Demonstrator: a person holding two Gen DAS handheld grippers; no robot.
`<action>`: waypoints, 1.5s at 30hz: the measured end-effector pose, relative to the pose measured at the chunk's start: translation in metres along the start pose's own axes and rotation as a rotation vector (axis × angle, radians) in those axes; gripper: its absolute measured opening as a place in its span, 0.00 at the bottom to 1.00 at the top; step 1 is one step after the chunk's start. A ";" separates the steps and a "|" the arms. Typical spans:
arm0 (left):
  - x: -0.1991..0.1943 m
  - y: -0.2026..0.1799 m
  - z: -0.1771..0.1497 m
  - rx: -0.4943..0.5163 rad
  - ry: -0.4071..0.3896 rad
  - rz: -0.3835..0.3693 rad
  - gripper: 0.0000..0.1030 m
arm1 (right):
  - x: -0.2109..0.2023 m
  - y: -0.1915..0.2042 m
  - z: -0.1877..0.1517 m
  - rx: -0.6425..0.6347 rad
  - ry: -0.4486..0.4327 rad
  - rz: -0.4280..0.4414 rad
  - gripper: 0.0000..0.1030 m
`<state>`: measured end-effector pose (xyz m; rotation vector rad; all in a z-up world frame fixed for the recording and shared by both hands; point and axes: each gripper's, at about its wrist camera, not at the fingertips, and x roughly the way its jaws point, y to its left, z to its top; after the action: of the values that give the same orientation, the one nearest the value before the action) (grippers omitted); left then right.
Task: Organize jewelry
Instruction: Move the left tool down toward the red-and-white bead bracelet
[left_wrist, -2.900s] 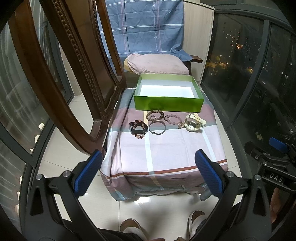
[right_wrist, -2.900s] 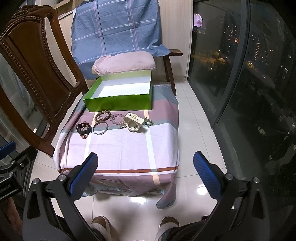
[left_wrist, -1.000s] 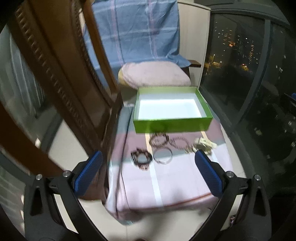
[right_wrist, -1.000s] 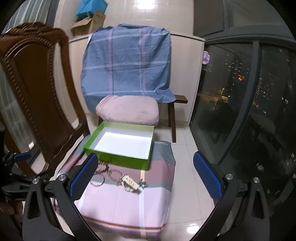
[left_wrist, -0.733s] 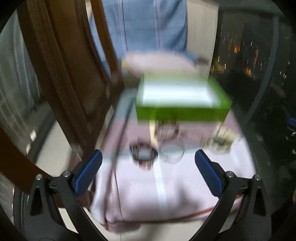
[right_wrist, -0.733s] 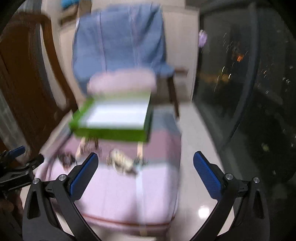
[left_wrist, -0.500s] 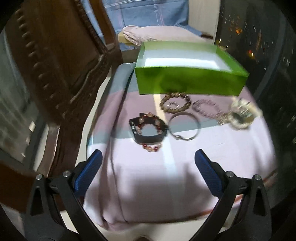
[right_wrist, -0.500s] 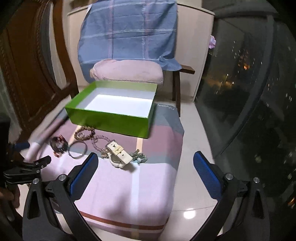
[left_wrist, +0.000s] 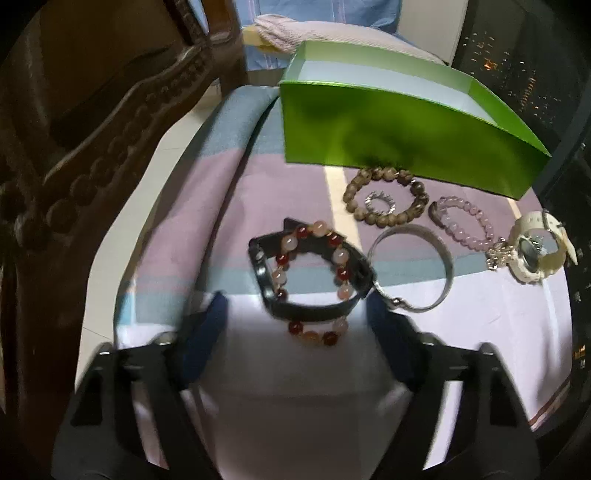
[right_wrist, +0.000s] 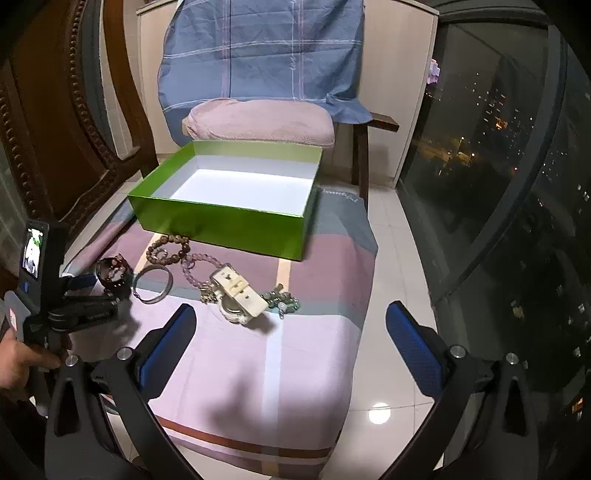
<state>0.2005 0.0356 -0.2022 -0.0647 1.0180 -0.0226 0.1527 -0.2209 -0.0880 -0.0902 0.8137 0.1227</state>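
While the left gripper (left_wrist: 295, 325) hangs spread beside the black watch wrapped in red-and-peach beads (left_wrist: 310, 273), nothing sits between its fingers. Right gripper (right_wrist: 291, 339) hovers spread over the striped cloth-covered worktop (right_wrist: 295, 387), near the cream watch (right_wrist: 236, 295)

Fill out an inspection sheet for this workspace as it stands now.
Surface: striped cloth over a low stand.
Job's things: green box open, nothing seen inside; black watch with red-and-white bead bracelet draped on it; silver bangle; brown bead bracelet; pink bead bracelet; white watch.
Clutter: green charm piece.
Grippers: left gripper open, straddling the black watch; right gripper open, nothing between its fingers.
Cables: nothing seen.
Surroundings: wooden chair, pink cushion, dark window.
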 end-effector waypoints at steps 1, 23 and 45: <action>-0.001 -0.001 0.001 0.004 -0.005 0.000 0.51 | 0.000 -0.002 0.000 0.006 0.001 -0.001 0.97; -0.070 -0.016 0.001 0.112 -0.162 -0.029 0.30 | -0.002 -0.005 -0.005 0.005 -0.010 -0.020 0.97; -0.043 -0.085 -0.038 0.281 -0.035 -0.180 0.77 | 0.012 0.003 -0.006 -0.033 0.022 -0.032 0.97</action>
<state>0.1470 -0.0484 -0.1801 0.1003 0.9634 -0.3268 0.1561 -0.2183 -0.1007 -0.1361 0.8319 0.1052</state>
